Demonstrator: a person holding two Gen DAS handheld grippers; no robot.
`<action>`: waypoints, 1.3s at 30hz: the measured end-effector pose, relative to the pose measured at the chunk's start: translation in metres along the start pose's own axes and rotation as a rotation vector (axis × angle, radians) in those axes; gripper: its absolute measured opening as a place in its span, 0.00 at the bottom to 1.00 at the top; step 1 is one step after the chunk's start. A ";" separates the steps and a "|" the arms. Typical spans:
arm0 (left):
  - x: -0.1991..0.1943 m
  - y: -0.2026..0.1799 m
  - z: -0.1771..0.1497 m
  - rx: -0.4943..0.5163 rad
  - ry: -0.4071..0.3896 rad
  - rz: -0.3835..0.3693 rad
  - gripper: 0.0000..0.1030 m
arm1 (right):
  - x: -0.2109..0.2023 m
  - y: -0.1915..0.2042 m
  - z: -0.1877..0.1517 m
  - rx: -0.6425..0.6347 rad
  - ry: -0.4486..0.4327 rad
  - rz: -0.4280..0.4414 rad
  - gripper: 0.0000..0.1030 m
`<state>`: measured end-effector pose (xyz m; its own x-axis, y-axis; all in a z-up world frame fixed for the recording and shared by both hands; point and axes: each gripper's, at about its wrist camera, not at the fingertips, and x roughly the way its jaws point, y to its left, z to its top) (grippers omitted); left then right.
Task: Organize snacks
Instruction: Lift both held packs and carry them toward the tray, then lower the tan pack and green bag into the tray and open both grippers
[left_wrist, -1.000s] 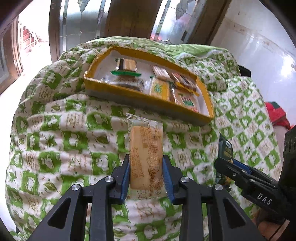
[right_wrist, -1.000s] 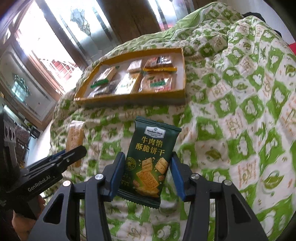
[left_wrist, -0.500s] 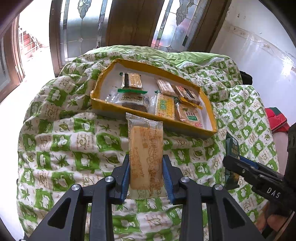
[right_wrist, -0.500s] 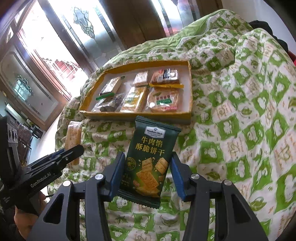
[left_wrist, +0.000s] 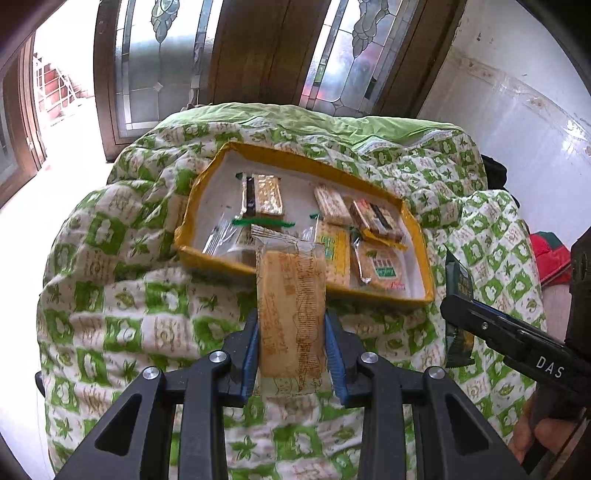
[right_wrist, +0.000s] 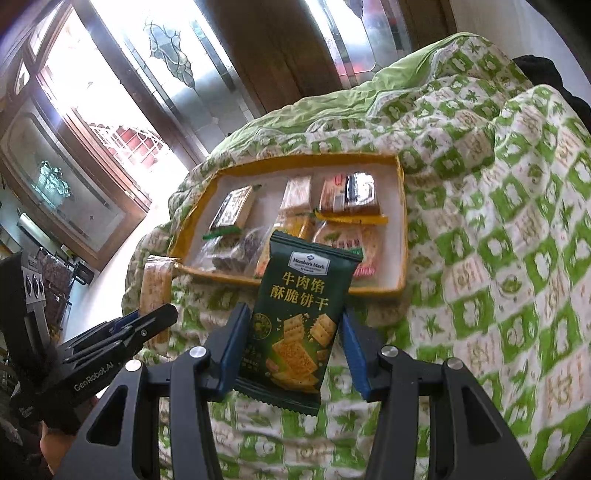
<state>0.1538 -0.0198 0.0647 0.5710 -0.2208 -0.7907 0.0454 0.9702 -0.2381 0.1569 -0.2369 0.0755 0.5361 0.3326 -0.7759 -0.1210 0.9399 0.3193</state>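
Gripping a tan wafer pack (left_wrist: 291, 314) and green cracker pack (right_wrist: 295, 321), both tools now hover nearer the tray (left_wrist: 424, 258).

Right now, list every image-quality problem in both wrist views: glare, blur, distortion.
Left wrist view: daylight at the left edge blows out to white; the glossy white wall carries glare; fisheye bending bows the brown wooden door frames; the green-and-white patterned quilt near the bottom smears. Right wrist view: the stained-glass window is overexposed; the quilt blurs at lower right; the dark green cracker packet stays sharp.
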 end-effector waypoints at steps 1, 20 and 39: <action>0.002 0.000 0.003 -0.002 0.002 -0.004 0.33 | 0.002 -0.001 0.004 0.003 -0.001 0.000 0.47; 0.062 -0.018 0.056 0.000 0.057 -0.024 0.33 | 0.050 -0.008 0.053 0.018 0.023 0.008 0.47; 0.121 -0.021 0.087 0.007 0.100 -0.035 0.33 | 0.096 -0.019 0.070 0.029 0.067 -0.012 0.47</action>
<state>0.2929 -0.0583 0.0230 0.4847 -0.2630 -0.8342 0.0698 0.9623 -0.2628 0.2692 -0.2285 0.0323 0.4805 0.3270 -0.8138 -0.0905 0.9414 0.3248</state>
